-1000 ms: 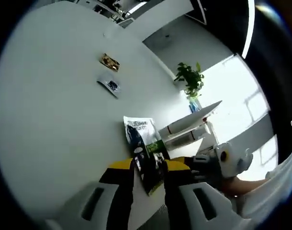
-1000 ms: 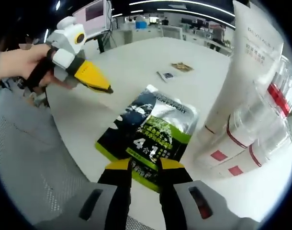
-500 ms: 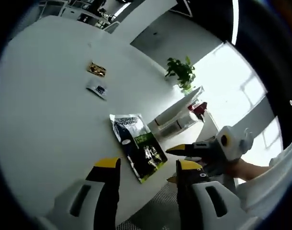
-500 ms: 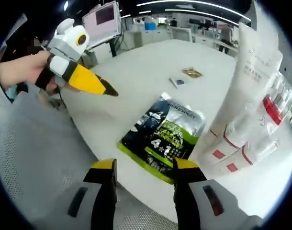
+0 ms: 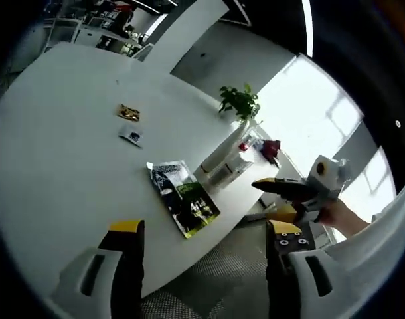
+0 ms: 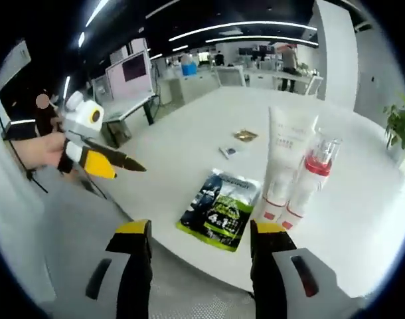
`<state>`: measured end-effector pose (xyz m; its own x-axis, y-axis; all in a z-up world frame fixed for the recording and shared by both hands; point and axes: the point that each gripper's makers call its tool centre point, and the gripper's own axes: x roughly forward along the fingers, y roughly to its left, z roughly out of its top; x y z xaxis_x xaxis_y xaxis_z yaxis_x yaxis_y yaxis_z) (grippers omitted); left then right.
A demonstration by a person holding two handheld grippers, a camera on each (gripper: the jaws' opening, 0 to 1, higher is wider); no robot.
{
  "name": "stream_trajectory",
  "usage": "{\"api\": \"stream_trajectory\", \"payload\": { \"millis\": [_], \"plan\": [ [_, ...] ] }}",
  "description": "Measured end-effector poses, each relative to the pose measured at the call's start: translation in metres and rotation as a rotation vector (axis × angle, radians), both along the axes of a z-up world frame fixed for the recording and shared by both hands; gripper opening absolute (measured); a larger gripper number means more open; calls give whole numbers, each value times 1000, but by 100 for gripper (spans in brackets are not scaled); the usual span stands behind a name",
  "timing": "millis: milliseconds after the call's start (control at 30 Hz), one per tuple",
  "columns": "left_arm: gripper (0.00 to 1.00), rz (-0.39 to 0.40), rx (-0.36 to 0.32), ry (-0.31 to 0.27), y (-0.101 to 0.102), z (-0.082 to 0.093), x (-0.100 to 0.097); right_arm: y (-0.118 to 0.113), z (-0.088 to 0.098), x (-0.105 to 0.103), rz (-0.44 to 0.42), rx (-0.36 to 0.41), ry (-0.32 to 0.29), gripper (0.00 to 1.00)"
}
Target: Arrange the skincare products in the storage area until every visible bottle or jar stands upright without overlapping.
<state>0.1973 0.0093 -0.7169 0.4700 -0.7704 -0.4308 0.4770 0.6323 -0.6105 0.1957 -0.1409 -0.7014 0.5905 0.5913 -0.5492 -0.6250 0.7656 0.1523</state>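
While both claws, left claw [image 5: 201, 232] and right claw [image 6: 200, 229], are gaping wide, a glossy flat pouch [image 6: 220, 209] is lying on the smooth white counter [image 6: 362, 219] at nine o'clock of a standing white tube [image 6: 287, 156].

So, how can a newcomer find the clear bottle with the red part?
Look at the white table, near its edge beside the green and black pouch. Two containers stand upright there, close together. It is the transparent bottle with the red band, not the opaque white tube.

The dark-and-green sachet [image 6: 220, 211] on the tabletop [image 6: 362, 219] bears a legible "4" and "1"; other print is unreadable.
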Motion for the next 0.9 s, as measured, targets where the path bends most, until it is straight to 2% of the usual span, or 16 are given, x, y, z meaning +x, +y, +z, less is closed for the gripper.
{"api": "stream_trajectory", "payload": {
  "millis": [33,167,233,267,400,467,533,667,833,900],
  "plan": [
    [76,4,1,-5,2,1,0,-6,1,1,-14,17,1,62],
    [87,30,-4,-8,14,5,-1,-26,-2,-1,-29,-8,-14,70],
    [88,66,12,-19,20,7,1,-34,-3,-3,-44,-5,-3,74],
    [88,89,24,-43,25,9,3,-37,-2,-3,-52,3,-4,75],
    [93,144,10,-46,39,10,5,-55,-4,-4,-99,15,2,80],
    [99,162,20,-53,43,8,4,-61,-7,-4,-120,19,19,84],
    [99,173,56,-84,48,7,5,-65,-11,-4,-133,14,23,87],
    [99,165,71,-75,48,4,12,-65,-11,-2,-130,14,32,89],
    [99,170,77,-81,47,8,26,-62,-10,2,-126,14,28,99],
    [99,167,79,-88,44,9,33,-65,-11,5,-125,2,30,99]
  ]
}}
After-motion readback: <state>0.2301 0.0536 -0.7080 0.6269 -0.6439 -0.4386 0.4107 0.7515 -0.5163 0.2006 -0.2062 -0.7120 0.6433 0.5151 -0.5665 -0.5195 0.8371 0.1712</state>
